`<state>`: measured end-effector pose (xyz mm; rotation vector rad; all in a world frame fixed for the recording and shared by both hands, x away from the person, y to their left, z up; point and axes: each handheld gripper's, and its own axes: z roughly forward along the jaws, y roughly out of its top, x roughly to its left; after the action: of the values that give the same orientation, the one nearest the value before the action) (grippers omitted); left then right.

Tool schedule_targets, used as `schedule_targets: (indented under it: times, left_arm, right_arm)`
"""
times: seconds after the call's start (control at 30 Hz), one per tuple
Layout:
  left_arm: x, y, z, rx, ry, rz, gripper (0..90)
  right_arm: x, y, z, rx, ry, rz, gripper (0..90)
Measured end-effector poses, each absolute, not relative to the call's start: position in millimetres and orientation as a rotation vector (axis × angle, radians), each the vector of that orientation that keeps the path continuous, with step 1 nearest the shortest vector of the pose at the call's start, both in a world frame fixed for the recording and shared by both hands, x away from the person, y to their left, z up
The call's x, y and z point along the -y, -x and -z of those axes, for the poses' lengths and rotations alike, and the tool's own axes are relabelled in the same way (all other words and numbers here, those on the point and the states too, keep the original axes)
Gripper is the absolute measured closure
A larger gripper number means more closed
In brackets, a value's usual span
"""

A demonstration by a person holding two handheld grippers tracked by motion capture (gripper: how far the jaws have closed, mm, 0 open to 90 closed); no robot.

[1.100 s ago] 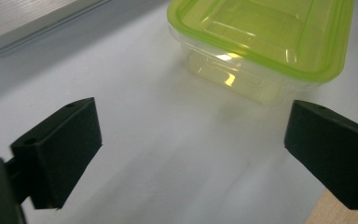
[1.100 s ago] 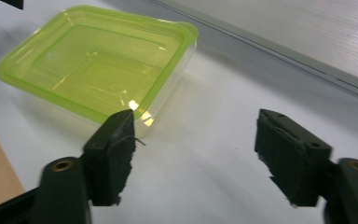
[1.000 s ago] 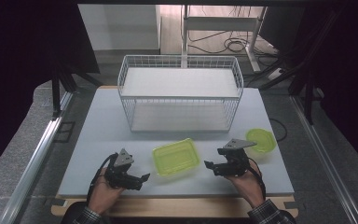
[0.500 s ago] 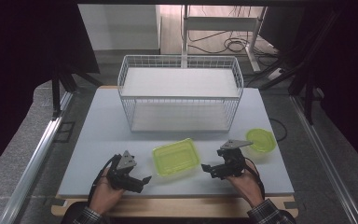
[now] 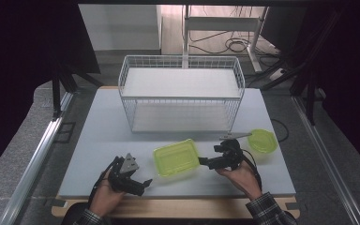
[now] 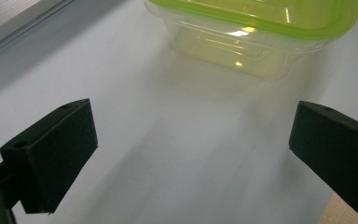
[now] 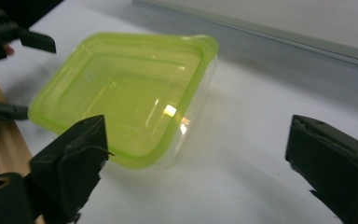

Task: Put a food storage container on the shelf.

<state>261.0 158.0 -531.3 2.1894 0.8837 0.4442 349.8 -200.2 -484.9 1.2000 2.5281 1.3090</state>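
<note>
High view: we see the rectangular green container (image 5: 176, 157) lying lid-on upon the white table (image 5: 98, 140), between both grippers and in front of the wire basket (image 5: 180, 96). Since a second ago the right gripper (image 5: 205, 161) has edged up to the container's right end, its jaws just opening; now spread wide, nothing between them. Left gripper (image 5: 143, 183) has kept its place, jaws wide, empty. We judge a grasp comes next. Round green lid (image 5: 262, 139) sits apart.

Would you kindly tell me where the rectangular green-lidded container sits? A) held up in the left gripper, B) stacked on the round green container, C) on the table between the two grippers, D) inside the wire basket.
C: the rectangular container rests on the table, with the left gripper and right gripper open on either side.
</note>
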Motion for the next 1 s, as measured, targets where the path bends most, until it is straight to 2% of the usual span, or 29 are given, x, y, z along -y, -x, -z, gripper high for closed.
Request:
schedule_targets:
  times: [0.57, 1.0]
  left_arm:
    - [-159, -258, 532, -0.884, -2.208, -0.460, 0.6]
    - [-158, -257, 533, -0.877, -2.228, -0.462, 0.7]
  right_arm:
    - [182, -378, 487, -2.613, -1.257, -1.313, 39.7]
    - [181, -399, 505, -2.672, -1.500, -1.396, 63.9]
